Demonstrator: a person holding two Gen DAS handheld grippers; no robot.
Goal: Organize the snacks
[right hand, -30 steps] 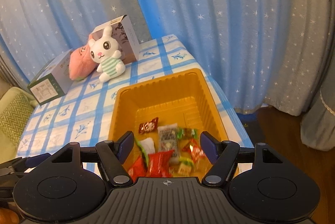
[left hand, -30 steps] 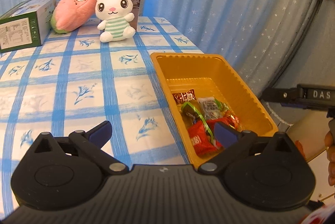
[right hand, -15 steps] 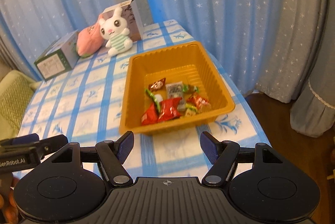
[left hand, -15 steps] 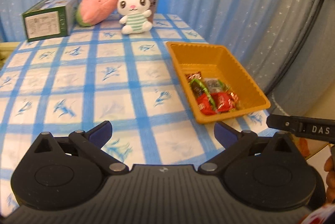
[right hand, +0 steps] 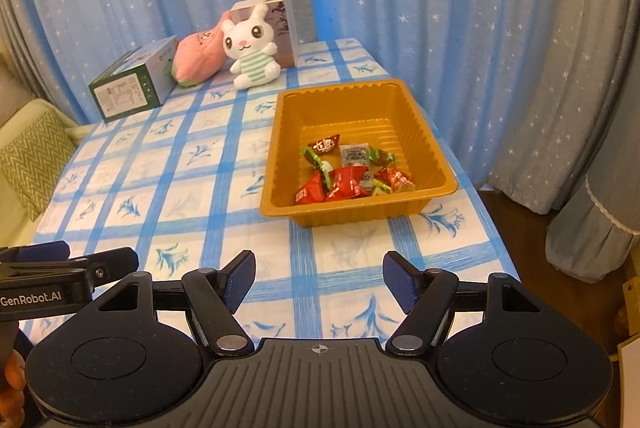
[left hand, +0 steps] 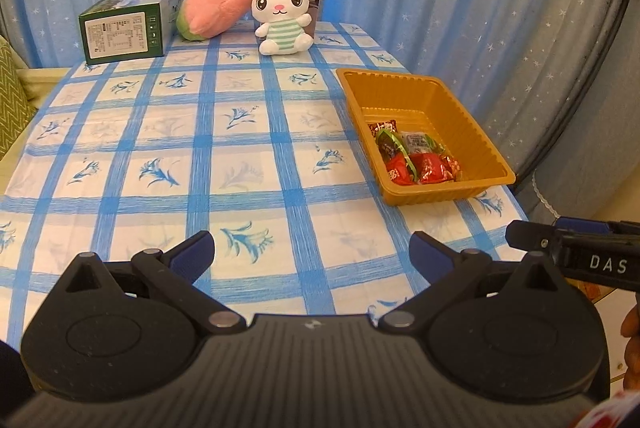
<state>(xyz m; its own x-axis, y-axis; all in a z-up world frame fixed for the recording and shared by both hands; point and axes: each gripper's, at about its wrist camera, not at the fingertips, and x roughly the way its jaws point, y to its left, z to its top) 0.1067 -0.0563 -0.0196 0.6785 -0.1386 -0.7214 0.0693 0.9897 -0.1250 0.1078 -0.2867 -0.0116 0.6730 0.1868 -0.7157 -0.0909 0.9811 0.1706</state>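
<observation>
Holding both tongs spread and empty, your left gripper (left hand: 312, 248) and right gripper (right hand: 318, 280) hover over the checked tablecloth (left hand: 240, 164). One orange tray (right hand: 404, 212) ahead holds roughly eight wrapped snacks (right hand: 352, 172); two boxes and two plush toys stand behind.

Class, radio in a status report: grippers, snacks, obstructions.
Left gripper open, empty. Right gripper open, empty. Snacks piled in orange tray. Nothing between grippers and tray.
</observation>
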